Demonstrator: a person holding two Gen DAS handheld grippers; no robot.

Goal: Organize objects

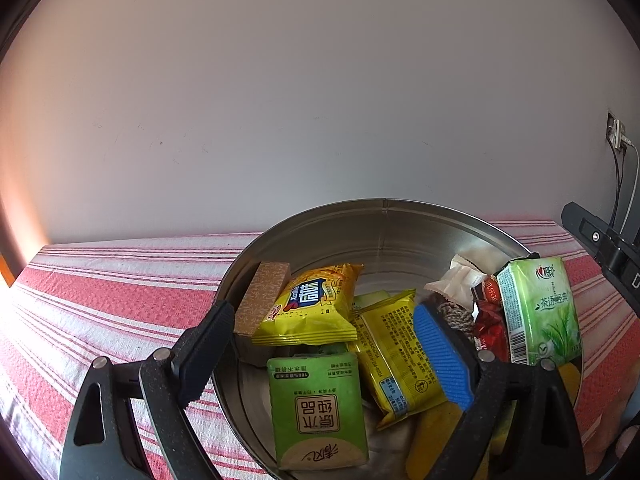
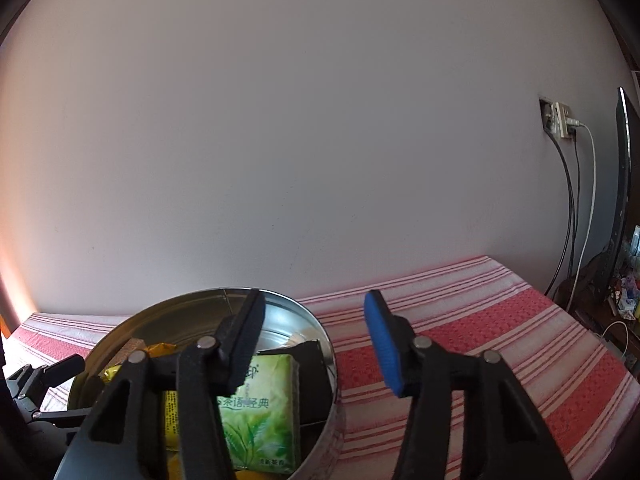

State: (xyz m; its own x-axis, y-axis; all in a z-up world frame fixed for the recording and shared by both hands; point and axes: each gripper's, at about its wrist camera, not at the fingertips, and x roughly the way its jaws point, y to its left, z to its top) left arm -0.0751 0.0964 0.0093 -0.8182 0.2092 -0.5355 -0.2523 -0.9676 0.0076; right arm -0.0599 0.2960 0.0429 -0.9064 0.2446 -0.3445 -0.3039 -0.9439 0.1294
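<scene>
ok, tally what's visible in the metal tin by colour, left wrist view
Inside the metal tin:
Green tissue packs: 2
Yellow snack packs: 2
Patterned tan box: 1
White sachet: 1
Red wrappers: at least 1
Total: at least 7; more yellow items near the bottom are too hidden to count.

Light: soft daylight, warm orange glow entering at 9 o'clock | Glare: mild sheen on tin inner wall | Shadows: right view dimmer, tin contents shaded | Distortion: fisheye bowing, black vignette at corners | Focus: sharp, wall evenly lit
</scene>
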